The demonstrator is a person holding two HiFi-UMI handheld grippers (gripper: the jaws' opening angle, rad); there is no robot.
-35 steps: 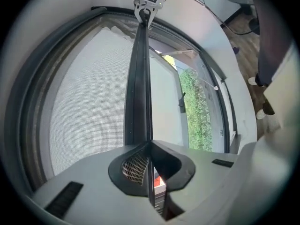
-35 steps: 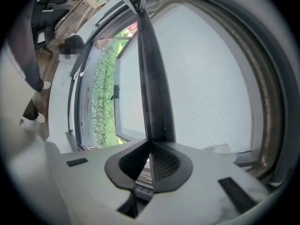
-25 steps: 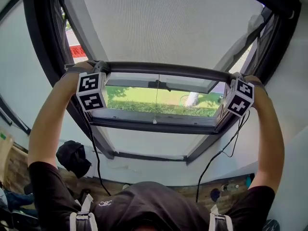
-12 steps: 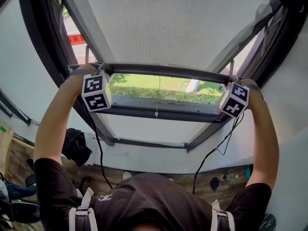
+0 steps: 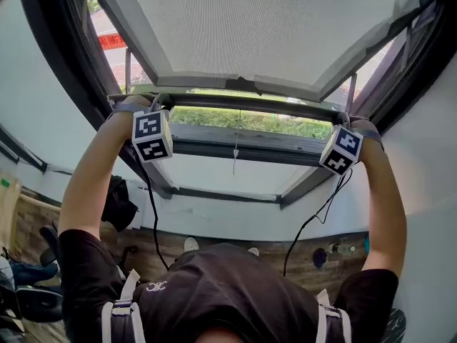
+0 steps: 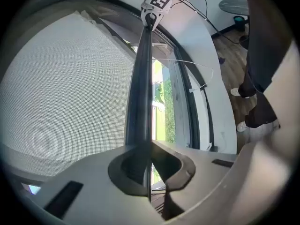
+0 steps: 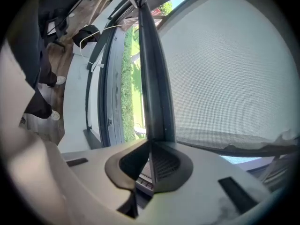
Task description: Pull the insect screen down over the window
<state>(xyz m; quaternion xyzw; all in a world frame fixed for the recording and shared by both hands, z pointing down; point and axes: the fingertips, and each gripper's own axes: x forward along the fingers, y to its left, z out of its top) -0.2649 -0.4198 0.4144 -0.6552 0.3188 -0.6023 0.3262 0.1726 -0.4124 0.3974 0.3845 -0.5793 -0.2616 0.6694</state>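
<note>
The insect screen's grey mesh (image 5: 264, 27) covers most of the window. Its dark bottom bar (image 5: 243, 104) runs across, a short way above the window's lower frame (image 5: 243, 145), with a thin strip of green lawn showing between them. My left gripper (image 5: 158, 100) is shut on the bar's left end, my right gripper (image 5: 345, 118) on its right end. In the left gripper view the bar (image 6: 140, 78) runs out from between the closed jaws (image 6: 149, 165), mesh (image 6: 70, 88) beside it. In the right gripper view the bar (image 7: 154, 78) is likewise clamped in the jaws (image 7: 150, 165).
A thin pull cord (image 5: 235, 148) hangs from the bar's middle. Below the window are a white wall, a wooden floor, a dark bag (image 5: 118, 202) at left and a bottle (image 5: 341, 249) at right. A black cable (image 5: 314, 220) hangs from each gripper.
Both grippers have come down together with the bar. The open strip between the bar and the lower frame has grown narrower, and more mesh covers the window.
</note>
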